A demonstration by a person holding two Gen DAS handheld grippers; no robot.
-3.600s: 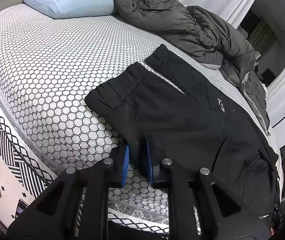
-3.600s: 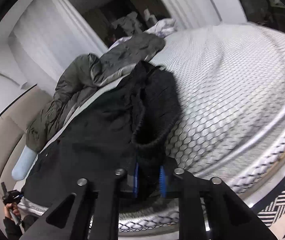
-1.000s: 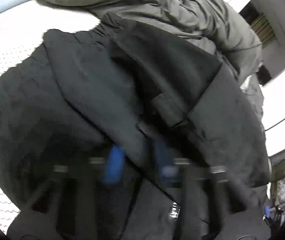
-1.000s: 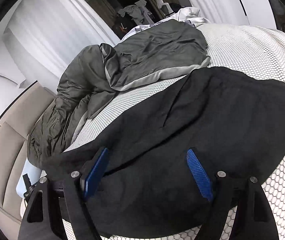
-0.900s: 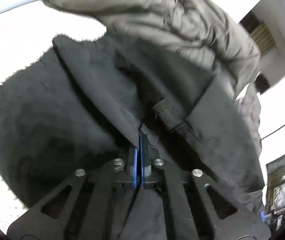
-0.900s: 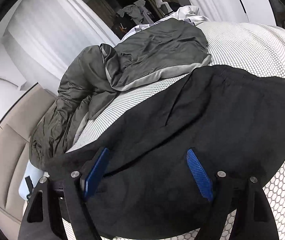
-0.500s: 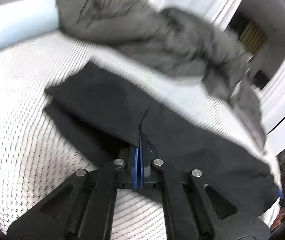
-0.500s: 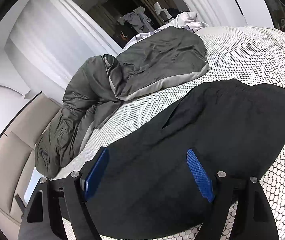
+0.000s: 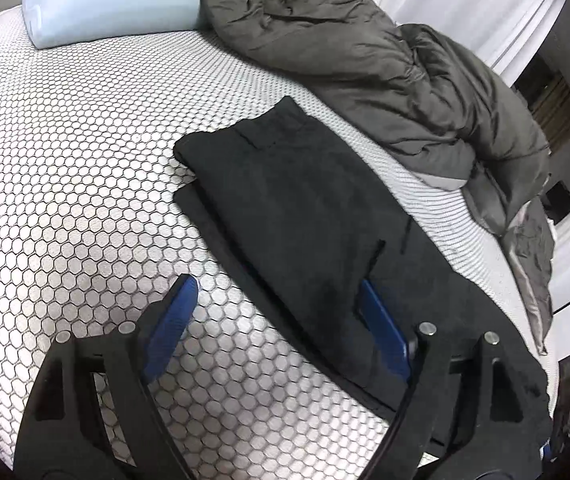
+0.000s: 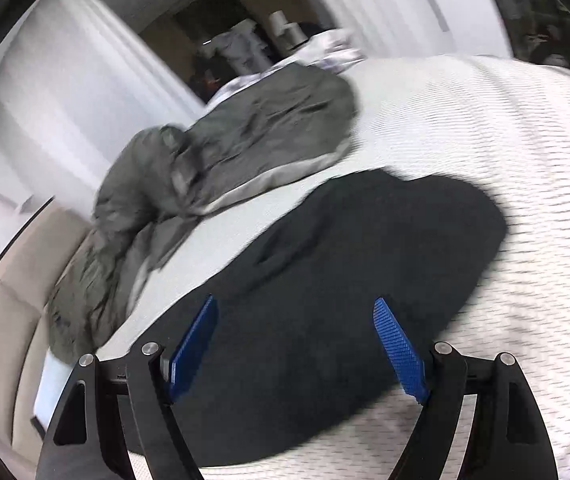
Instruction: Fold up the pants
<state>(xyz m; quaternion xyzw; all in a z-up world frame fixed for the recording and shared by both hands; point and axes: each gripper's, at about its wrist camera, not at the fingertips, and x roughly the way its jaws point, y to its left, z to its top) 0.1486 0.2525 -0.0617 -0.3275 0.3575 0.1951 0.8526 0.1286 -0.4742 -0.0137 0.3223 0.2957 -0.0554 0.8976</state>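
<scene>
Since fold one looks done, next: halve lengthwise again.
bed [image 9: 85,168]: flat, grippy hex cover.
pants [image 9: 305,208]: lie folded mid-bed, beside grey duvet [image 9: 365,48].
left claw [image 9: 277,320]: just released, nothing between pads.
right claw [image 10: 297,344]: spread wide, empty, over pants.
tip: pinch both layers at hem & waist w/ even tension.

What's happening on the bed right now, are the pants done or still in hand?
A person with a gripper in each hand is folding black pants on the honeycomb-patterned mattress. The pants lie flat, folded over themselves, beside a grey duvet. The left gripper has just been opening and holds nothing; the right gripper is open above the fabric too. Neither is gripping the pants.
</scene>
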